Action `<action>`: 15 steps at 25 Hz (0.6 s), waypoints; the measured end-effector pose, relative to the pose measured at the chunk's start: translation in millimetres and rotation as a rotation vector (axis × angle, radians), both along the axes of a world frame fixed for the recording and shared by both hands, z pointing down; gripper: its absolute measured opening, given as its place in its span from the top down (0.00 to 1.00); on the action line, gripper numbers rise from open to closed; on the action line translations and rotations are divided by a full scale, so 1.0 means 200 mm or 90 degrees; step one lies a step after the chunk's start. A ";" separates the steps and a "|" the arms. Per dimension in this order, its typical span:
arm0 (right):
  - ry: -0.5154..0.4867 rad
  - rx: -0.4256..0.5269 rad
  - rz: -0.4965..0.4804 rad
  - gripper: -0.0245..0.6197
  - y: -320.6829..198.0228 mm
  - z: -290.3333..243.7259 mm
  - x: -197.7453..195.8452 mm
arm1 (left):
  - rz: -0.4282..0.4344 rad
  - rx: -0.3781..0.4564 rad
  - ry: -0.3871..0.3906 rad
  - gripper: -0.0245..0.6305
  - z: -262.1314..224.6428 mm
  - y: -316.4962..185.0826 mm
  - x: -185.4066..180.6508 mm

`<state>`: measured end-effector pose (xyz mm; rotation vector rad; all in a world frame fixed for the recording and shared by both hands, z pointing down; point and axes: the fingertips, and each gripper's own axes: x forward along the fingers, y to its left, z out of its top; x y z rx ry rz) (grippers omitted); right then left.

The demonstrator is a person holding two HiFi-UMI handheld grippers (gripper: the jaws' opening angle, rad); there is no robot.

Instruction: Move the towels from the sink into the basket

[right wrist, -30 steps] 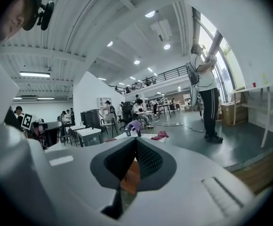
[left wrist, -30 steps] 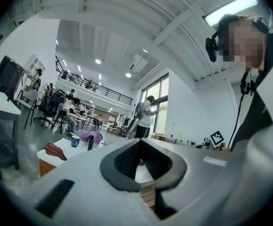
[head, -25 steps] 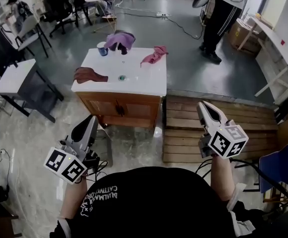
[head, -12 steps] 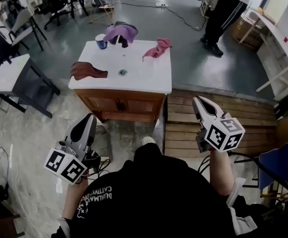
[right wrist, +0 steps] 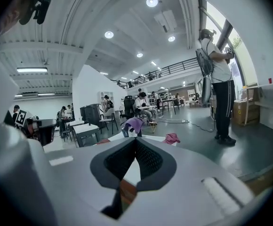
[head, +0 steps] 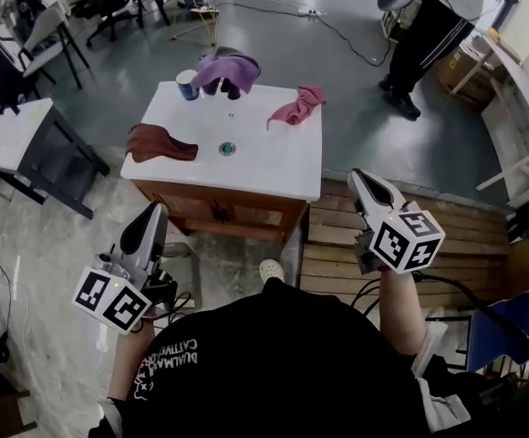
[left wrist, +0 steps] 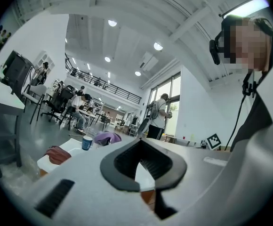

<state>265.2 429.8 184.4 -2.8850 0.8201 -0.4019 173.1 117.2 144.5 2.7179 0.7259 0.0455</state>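
Note:
A white sink top [head: 274, 158] on a wooden cabinet stands ahead of me. A brown towel [head: 160, 142] lies at its left, a pink towel [head: 298, 106] at its far right, and a purple towel [head: 226, 67] is draped at the back by a blue cup [head: 187, 85]. My left gripper [head: 155, 212] is shut and empty, short of the cabinet's front left. My right gripper [head: 359, 180] is shut and empty too, off its front right corner. The left gripper view shows its gripper [left wrist: 139, 143] and the brown towel [left wrist: 57, 154]; the right gripper [right wrist: 135, 140] faces the pink towel [right wrist: 172, 138]. No basket is in view.
A wooden pallet platform [head: 429, 217] lies right of the cabinet. A dark table [head: 36, 149] stands to the left, a blue chair [head: 511, 327] at the near right. A person [head: 433, 26] stands beyond the sink at the right. Cables run over the floor behind.
Both grippers and I have moved forward toward the sink, which now sits nearer and lower in the head view. Both grippers stay shut and empty.

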 end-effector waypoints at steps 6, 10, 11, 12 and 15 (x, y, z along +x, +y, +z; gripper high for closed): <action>0.017 -0.003 -0.019 0.95 0.03 -0.07 0.40 | -0.018 -0.008 0.018 0.96 -0.08 0.04 0.37; 0.023 -0.006 -0.027 0.95 0.05 -0.08 0.67 | -0.048 -0.028 0.019 0.96 -0.10 0.03 0.58; 0.024 -0.006 -0.027 0.95 0.06 -0.07 0.75 | -0.055 -0.028 0.016 0.96 -0.10 0.03 0.63; 0.023 -0.004 -0.027 0.95 0.07 -0.06 0.83 | -0.061 -0.027 0.013 0.96 -0.09 0.03 0.69; 0.015 -0.004 -0.033 0.95 0.09 0.00 1.05 | -0.071 -0.015 0.002 0.96 -0.06 0.03 0.82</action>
